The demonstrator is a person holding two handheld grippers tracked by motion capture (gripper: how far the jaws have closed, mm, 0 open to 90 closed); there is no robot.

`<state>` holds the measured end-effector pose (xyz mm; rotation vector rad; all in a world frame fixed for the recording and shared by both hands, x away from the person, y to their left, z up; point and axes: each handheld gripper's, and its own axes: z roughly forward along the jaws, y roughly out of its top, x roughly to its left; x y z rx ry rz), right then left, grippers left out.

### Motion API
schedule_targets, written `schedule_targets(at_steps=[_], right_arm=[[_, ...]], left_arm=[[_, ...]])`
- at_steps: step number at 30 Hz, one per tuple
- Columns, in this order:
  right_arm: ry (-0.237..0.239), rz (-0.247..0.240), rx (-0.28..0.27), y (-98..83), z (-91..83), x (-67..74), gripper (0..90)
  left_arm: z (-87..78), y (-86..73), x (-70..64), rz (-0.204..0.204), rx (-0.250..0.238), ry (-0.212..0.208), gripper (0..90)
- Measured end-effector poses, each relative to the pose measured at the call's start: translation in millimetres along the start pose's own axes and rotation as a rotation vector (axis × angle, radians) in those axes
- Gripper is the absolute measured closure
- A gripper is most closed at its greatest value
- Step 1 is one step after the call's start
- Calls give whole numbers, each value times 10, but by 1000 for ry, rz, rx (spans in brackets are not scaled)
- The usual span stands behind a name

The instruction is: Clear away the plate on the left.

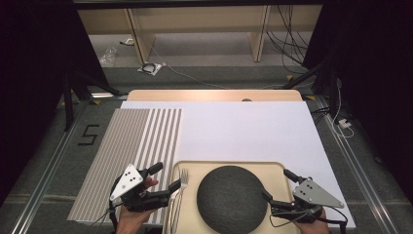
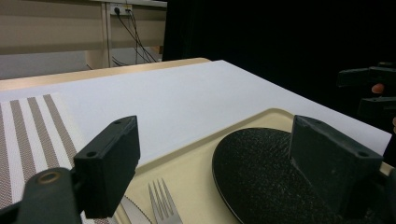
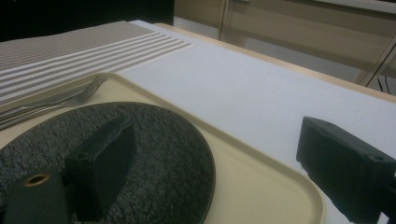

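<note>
— How are the two hands posed?

— The left gripper [image 1: 164,177] is held low at the near left corner of the tray [image 1: 229,165], angled toward the far right, with its grey three-cornered plate turned up. Its jaws are spread wide and nothing is gripped between them; in the left gripper view one jaw is seen above the placemat's edge and the other above the plate [image 2: 261,172]. The right gripper [image 1: 278,184] is held at the tray's near right corner, angled toward the far left. Its jaws are likewise parted and empty, one hanging over the plate's right rim, the other outside it over the tray's edge.

— And the plate itself?

— A round, dark, speckled plate [image 1: 230,198] is seen lying flat in the cream tray, toward its near side, between the two grippers. A rough, stony texture is shown in the right gripper view [image 3: 154,154], with a thin raised rim. It is not touched by either gripper, as far as can be told.

— What else is laid out?

— A fork [image 1: 182,183] is laid in the tray just left of the plate, tines pointing away. A striped placemat [image 1: 131,146] is spread left of the tray, on the white sheet [image 1: 243,126] that covers the table.
</note>
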<state>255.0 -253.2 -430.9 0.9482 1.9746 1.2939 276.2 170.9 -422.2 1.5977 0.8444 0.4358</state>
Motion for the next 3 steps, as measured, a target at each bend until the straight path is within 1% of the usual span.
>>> schedule_targets(at_steps=[3], right_arm=[[-1, 0, 0, -1, 1, -1, 131]], left_arm=[[0, -4, 1, -1, -2, -3, 164]])
